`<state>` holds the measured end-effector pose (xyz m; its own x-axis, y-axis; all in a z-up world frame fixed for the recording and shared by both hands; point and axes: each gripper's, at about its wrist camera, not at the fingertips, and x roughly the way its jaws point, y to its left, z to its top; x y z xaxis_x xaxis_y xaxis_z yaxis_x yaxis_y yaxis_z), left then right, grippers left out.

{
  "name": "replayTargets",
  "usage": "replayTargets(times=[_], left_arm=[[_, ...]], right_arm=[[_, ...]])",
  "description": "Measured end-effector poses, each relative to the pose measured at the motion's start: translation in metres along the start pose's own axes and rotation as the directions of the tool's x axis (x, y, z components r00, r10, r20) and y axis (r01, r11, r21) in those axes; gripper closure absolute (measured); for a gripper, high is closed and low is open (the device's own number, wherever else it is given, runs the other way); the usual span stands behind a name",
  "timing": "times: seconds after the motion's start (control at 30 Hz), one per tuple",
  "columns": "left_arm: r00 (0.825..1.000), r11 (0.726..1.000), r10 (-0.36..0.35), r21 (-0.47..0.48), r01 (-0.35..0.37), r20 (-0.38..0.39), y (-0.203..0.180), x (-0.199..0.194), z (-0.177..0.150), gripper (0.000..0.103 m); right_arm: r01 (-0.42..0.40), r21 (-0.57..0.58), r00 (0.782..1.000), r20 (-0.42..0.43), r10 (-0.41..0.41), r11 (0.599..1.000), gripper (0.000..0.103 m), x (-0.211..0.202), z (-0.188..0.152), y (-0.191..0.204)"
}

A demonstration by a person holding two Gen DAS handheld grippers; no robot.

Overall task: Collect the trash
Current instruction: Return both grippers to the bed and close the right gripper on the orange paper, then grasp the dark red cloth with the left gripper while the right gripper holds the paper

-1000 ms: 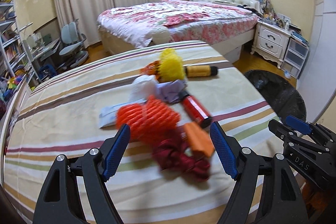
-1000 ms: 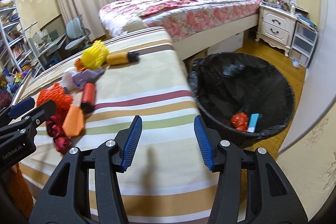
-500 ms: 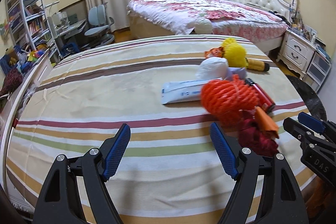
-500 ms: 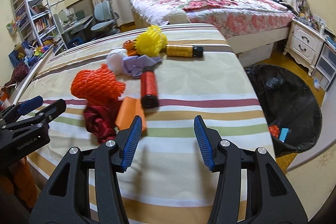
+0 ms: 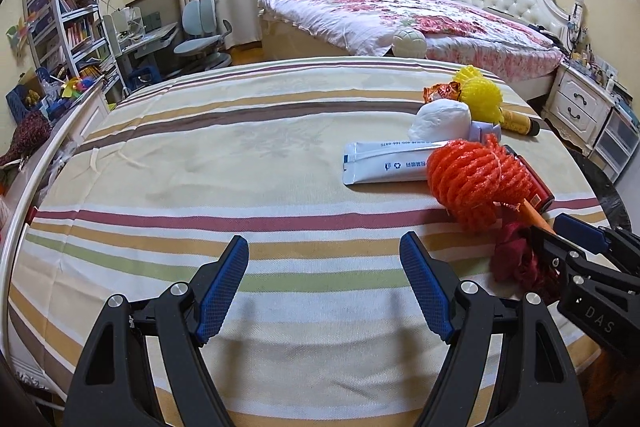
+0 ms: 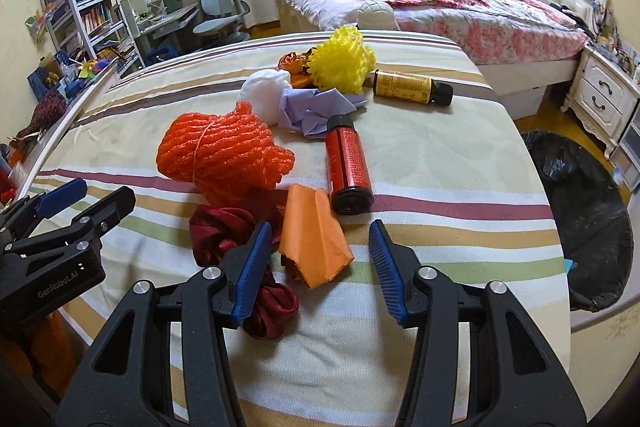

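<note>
A pile of trash lies on the striped table (image 6: 440,163): an orange foam net (image 6: 220,155), a red can (image 6: 348,163), a folded orange paper (image 6: 308,223), a dark red cloth (image 6: 220,231), a yellow foam net (image 6: 340,63), a brown bottle (image 6: 408,89), a white wad (image 6: 264,95) and lilac paper (image 6: 316,111). My right gripper (image 6: 318,247) straddles the orange paper, jaws closing, pads still clear of it. My left gripper (image 5: 322,267) hangs open over bare cloth, left of a white tube (image 5: 384,167) and the orange net (image 5: 476,183).
A black-lined bin (image 6: 580,219) stands on the floor past the table's right edge. A flowered bed (image 5: 400,15) lies beyond the table, a nightstand (image 5: 580,107) at the far right, shelves (image 5: 60,15) and a desk chair (image 5: 204,35) at the left.
Both views have swung left, away from the bin. The right gripper has come over the pile and narrowed around the orange paper. The left gripper has slid off the pile onto bare cloth.
</note>
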<state>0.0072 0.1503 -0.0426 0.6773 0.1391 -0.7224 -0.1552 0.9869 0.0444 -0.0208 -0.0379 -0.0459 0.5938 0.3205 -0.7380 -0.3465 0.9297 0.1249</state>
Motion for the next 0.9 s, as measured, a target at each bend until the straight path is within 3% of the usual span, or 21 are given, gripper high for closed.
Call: replayTargets(times=[0.03, 0.3, 0.67, 0.9], left_arm=[[1.000, 1.000, -0.003, -0.001, 0.003, -0.003, 0.000, 0.000, -0.001, 0.027], [0.999, 0.999, -0.031, 0.011, 0.031, -0.004, -0.011, -0.006, -0.003, 0.027], [0.996, 0.996, -0.084, 0.002, 0.084, -0.030, -0.031, -0.013, -0.003, 0.027], [0.995, 0.995, -0.095, 0.032, 0.095, -0.026, -0.053, -0.017, 0.000, 0.027]], right_arm=[[-0.001, -0.005, 1.000, -0.007, 0.001, 1.000, 0.070, 0.000, 0.000, 0.001], [0.028, -0.017, 1.000, 0.001, -0.028, 0.999, 0.071, -0.010, -0.009, -0.005], [0.119, 0.058, 0.993, 0.014, -0.120, 0.991, 0.071, -0.024, -0.022, -0.051], [0.130, 0.117, 0.991, 0.014, -0.133, 0.985, 0.071, -0.023, -0.022, -0.077]])
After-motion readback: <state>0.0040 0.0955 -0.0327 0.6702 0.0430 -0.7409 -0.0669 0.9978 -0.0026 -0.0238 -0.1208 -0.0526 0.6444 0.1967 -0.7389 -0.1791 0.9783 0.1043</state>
